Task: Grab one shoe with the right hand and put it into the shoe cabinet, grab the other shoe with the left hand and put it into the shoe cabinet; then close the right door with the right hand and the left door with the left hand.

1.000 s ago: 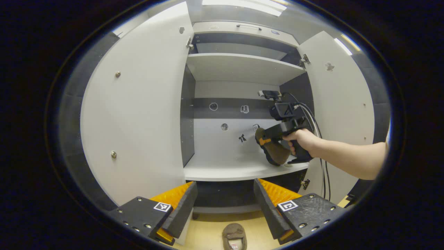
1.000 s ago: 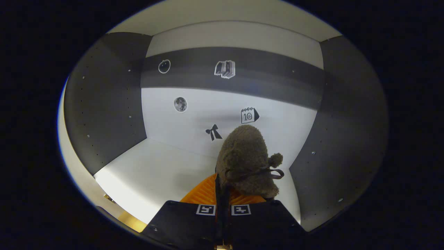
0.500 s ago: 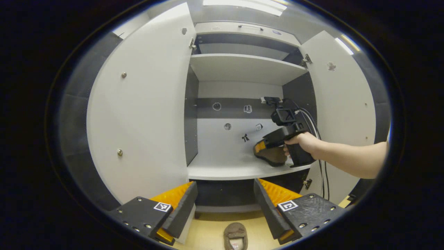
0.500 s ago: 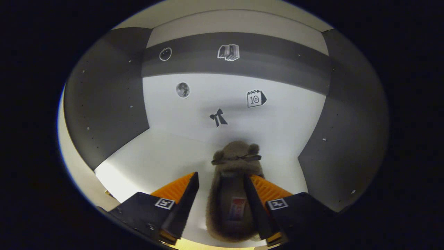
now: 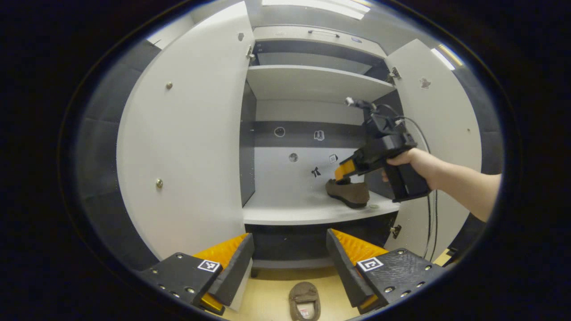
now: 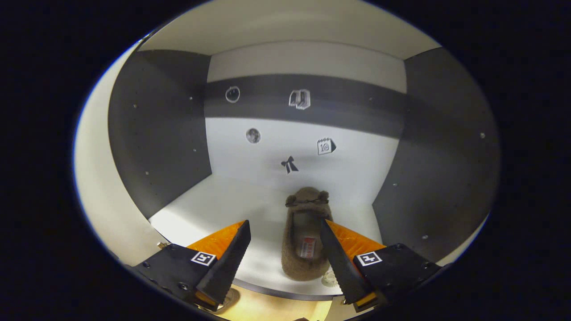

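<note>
Since a moment ago, the right gripper [image 6: 282, 249] has let go of the first shoe [image 6: 305, 240] and pulled up and back from it. Its fingers are spread wide now and hold nothing. This brown fuzzy shoe lies flat on the white shelf [image 6: 214, 209] of the shoe cabinet [image 5: 312, 84], near the shelf's right end and close to its front edge. The shoe's toe points at the back wall, just under a small bow sticker [image 6: 289, 164].

From the left gripper view, the same shoe [image 5: 349, 192] sits on that shelf [image 5: 290, 209]. The right gripper [image 5: 344, 169] hangs just above the shoe, not touching it, and a hand [image 5: 412, 162] holds it by the handle.

The left gripper [image 5: 289, 263] is low, in front of the shelf. Its fingers are wide open too and hold nothing. The other shoe [image 5: 305, 302] lies on the yellow floor [image 5: 267, 303] below the shelf, between the left gripper's fingers but well past them.

Both doors stand open. The left door [image 5: 192, 133] is to the left of the shelf and the right door [image 5: 441, 111] is to the right of it.
</note>
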Action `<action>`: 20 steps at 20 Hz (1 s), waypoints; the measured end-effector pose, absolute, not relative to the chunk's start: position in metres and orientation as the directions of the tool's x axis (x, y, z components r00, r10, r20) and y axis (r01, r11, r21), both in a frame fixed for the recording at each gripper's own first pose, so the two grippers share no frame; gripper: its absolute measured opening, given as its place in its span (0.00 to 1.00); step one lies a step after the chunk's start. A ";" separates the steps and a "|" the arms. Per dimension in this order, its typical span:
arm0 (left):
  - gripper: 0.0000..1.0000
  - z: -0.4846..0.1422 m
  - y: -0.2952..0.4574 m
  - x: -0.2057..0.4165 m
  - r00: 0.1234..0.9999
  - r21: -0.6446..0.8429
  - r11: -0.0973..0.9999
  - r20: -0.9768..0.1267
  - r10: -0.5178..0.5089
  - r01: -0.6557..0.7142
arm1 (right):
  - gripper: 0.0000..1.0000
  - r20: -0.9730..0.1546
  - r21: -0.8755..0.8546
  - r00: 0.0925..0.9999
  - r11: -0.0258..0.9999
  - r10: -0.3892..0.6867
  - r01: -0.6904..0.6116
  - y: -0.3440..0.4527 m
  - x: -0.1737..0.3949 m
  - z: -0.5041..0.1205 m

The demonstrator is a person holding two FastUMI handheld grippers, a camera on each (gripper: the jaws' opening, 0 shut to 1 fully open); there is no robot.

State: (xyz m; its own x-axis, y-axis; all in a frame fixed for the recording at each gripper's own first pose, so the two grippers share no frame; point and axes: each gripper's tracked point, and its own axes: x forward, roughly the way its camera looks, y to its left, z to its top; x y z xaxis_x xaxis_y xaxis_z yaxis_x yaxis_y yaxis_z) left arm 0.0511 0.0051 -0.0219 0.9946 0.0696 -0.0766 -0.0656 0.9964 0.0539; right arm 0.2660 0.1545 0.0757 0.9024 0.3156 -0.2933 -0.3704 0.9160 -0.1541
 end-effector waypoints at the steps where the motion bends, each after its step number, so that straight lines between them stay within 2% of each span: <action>1: 0.95 -0.027 0.007 0.052 0.994 0.064 0.996 -0.091 0.066 -0.060 | 0.98 -0.266 -0.132 0.912 0.926 0.311 -0.354 0.151 0.254 0.082; 5: 0.95 -0.062 0.012 0.060 0.983 0.114 0.993 -0.179 0.043 -0.023 | 0.98 -0.167 -0.084 0.936 0.942 0.308 -0.325 0.137 0.204 0.090; 10: 0.95 -0.126 0.006 0.064 0.942 0.124 0.989 -0.333 -0.038 0.084 | 0.96 -0.086 -0.105 0.953 0.949 0.291 -0.299 0.117 0.147 0.072; 11: 0.95 -0.138 0.007 0.064 0.930 0.138 0.986 -0.365 -0.041 0.097 | 0.97 -0.079 -0.100 0.956 0.952 0.283 -0.290 0.113 0.136 0.065; 13: 0.89 -0.167 0.008 0.063 0.900 0.149 0.980 -0.431 -0.057 0.133 | 0.97 -0.068 -0.077 0.962 0.959 0.266 -0.271 0.104 0.116 0.051; 14: 1.00 -0.183 0.006 0.061 0.881 0.145 0.977 -0.468 -0.073 0.158 | 0.97 -0.065 -0.067 0.963 0.962 0.261 -0.265 0.101 0.106 0.046; 19: 1.00 -0.248 0.009 0.057 0.764 0.162 0.946 -0.634 -0.118 0.281 | 0.98 -0.083 -0.060 0.979 0.980 0.185 -0.190 0.074 0.048 0.009; 20: 0.95 -0.255 0.009 0.059 0.737 0.167 0.938 -0.665 -0.120 0.303 | 0.98 -0.093 -0.065 0.981 0.983 0.168 -0.174 0.068 0.037 0.002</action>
State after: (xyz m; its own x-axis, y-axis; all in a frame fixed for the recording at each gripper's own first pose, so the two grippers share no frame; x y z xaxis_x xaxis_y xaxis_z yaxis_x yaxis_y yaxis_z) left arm 0.0588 0.0089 -0.2549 0.7375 -0.1197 -0.6647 0.3025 0.9385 0.1667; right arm 0.0368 0.0683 0.0022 0.9814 0.1681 -0.0925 -0.1744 0.9826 -0.0646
